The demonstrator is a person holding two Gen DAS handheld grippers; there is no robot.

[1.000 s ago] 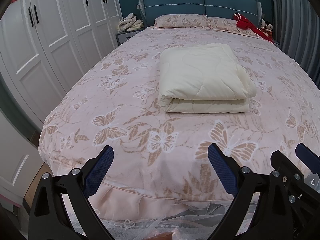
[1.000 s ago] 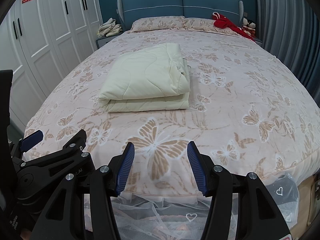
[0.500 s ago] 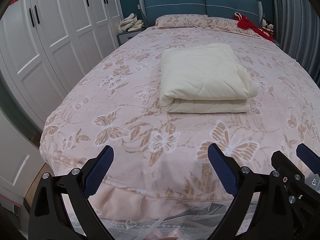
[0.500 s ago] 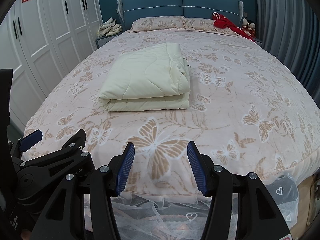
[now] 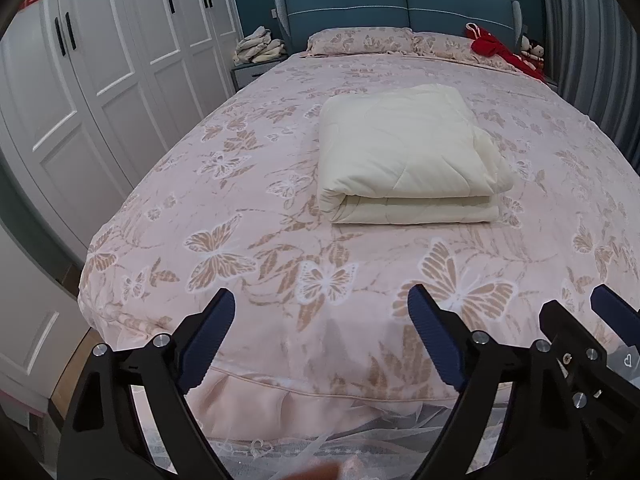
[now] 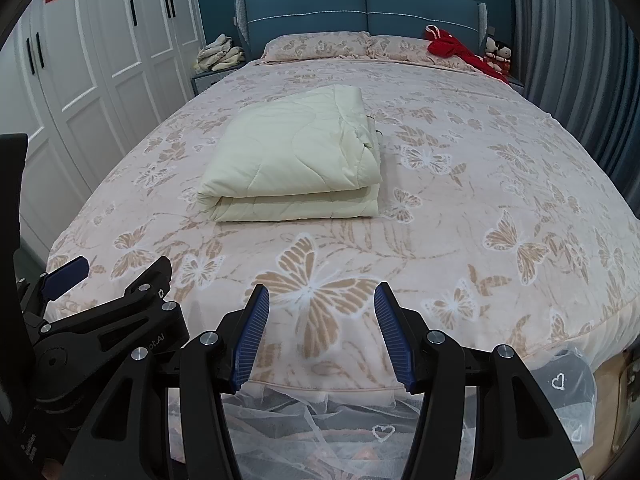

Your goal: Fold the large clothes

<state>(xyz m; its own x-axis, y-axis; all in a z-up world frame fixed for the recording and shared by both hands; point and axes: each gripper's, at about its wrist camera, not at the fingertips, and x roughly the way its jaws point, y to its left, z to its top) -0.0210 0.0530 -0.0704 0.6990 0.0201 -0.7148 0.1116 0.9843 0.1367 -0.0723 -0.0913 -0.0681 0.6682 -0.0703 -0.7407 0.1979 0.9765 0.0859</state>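
A cream quilted blanket (image 5: pixel 404 156) lies folded in a thick rectangle in the middle of the bed; it also shows in the right wrist view (image 6: pixel 296 160). My left gripper (image 5: pixel 320 320) is open and empty, held above the foot edge of the bed, well short of the blanket. My right gripper (image 6: pixel 322 320) is open and empty too, at the foot edge beside the left one. The left gripper's body shows at the left of the right wrist view (image 6: pixel 104 320). Neither gripper touches the blanket.
The bed (image 5: pixel 240 216) has a pink butterfly-print cover, two pillows (image 6: pixel 320 44) and a blue headboard. A red garment (image 6: pixel 460 54) lies at the far right by the pillows. White wardrobes (image 5: pixel 100 60) line the left. A nightstand with cloths (image 6: pixel 218 56) stands back left. Grey curtains (image 6: pixel 580 60) hang right.
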